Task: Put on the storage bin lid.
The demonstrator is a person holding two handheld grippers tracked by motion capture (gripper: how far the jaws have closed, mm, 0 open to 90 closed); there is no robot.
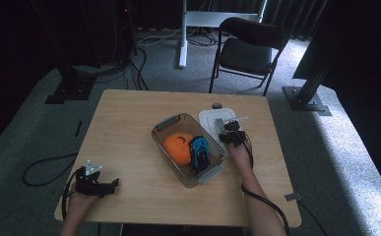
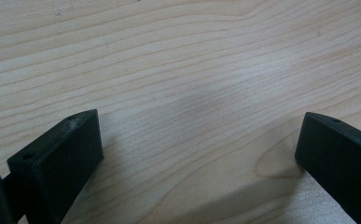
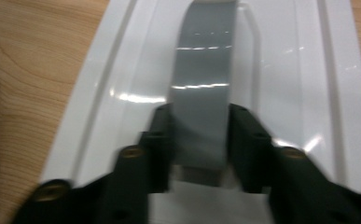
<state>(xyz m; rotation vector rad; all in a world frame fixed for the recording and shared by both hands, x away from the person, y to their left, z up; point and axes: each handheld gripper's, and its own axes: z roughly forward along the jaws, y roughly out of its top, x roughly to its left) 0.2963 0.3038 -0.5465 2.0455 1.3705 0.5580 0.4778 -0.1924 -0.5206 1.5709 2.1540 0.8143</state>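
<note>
Leftmost, near the desk (image 1: pixel 129 108) front corner, left gripper (image 1: pixel 97 183) resting low on the wood in the person's hand, jaws spread wide with only bare wood grain between them in the left gripper view. Mid-desk, a clear bin (image 1: pixel 164 142) with grey end handles, set at an angle, holding an orange ball (image 1: pixel 177 148) and, just beside it on the right, a blue-and-black item (image 1: pixel 199 151) too small to identify. Right of the bin and touching its long side, a white lid (image 1: pixel 208 118) lying flat, with a grey handle (image 3: pixel 205 93) running along its middle. Over the lid's near end, right gripper (image 1: pixel 232 133), jaws pinching the grey handle from both sides, pads pressed against its edges in the right gripper view. Beyond the lid, at the desk's far edge, a small dark object (image 1: pixel 217 105), unclear. Behind the desk, a black folding chair (image 1: pixel 249 49) on grey carpet.
</note>
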